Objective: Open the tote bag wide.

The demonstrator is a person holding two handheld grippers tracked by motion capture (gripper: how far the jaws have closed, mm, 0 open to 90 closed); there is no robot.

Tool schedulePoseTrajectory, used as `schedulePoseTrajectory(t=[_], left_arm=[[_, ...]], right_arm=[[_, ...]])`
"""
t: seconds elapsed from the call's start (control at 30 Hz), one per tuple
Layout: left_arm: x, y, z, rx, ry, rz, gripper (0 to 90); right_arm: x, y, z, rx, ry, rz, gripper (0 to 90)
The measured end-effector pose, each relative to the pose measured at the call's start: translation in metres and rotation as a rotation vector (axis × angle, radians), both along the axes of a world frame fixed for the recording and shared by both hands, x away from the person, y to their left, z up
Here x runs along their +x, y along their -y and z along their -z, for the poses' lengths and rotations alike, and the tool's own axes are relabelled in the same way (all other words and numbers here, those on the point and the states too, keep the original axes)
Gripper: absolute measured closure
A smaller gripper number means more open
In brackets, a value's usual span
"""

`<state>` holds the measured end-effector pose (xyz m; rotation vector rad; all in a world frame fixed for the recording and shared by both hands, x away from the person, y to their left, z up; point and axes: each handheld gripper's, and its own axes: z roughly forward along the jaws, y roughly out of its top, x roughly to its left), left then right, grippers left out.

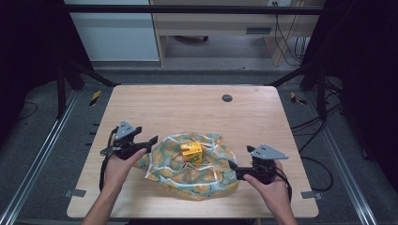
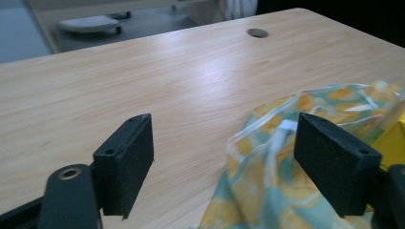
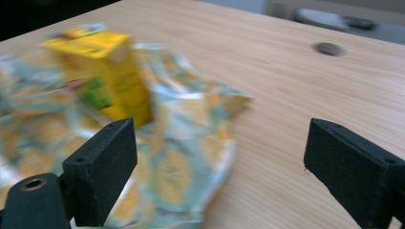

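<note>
a crumpled plastic bag (image 1: 187, 168) printed with oranges on pale green lies on the tabletop (image 1: 187, 105), nearer its front edge than its back edge and about midway between the left and right edges. a small yellow carton (image 1: 191, 152) stands on the bag's upper middle, touching the film all round its base. the left gripper (image 1: 149, 142) sits just beside the bag's left edge, held in the person's left hand (image 1: 119, 166); its jaws stand wide apart with nothing pressed between them, though in the left gripper view the bag's rim (image 2: 267, 162) lies in the gap close to one jaw. the right gripper (image 1: 233, 168) is at the bag's right edge in the right hand (image 1: 272, 185); its jaws are also spread wide and clamp nothing, bare wood showing between them in the right gripper view, the bag (image 3: 181, 143) and carton (image 3: 102, 71) off to one side. a round grommet hole (image 1: 227, 98) is near the back edge, right of centre.
</note>
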<state>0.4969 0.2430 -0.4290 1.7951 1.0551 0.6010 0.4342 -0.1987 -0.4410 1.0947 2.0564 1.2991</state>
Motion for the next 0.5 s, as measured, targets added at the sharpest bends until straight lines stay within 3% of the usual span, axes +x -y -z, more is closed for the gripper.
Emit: schedulePoseTrajectory(t=[0.1, 0.2, 0.3, 0.4, 0.5], left_arm=[[-0.009, -0.017, 0.007, 0.034, -0.030, -0.055, 16.6], [-0.021, -0.037, 0.017, 0.072, -0.068, -0.092, 14.6], [-0.037, -0.054, 0.025, 0.118, -0.085, -0.122, 12.7], [-0.048, -0.066, 0.032, 0.144, -0.096, -0.126, 10.3], [-0.051, -0.070, 0.037, 0.116, -0.116, -0.091, 7.8]], right_arm=[[0.005, 0.014, 0.009, -0.006, -0.034, 0.096, 9.6], [0.010, 0.027, 0.023, -0.083, -0.082, 0.156, 10.2], [0.014, 0.036, 0.033, -0.117, -0.128, 0.207, 10.9], [0.016, 0.041, 0.038, -0.126, -0.158, 0.238, 10.8], [0.015, 0.042, 0.041, -0.113, -0.190, 0.252, 9.9]])
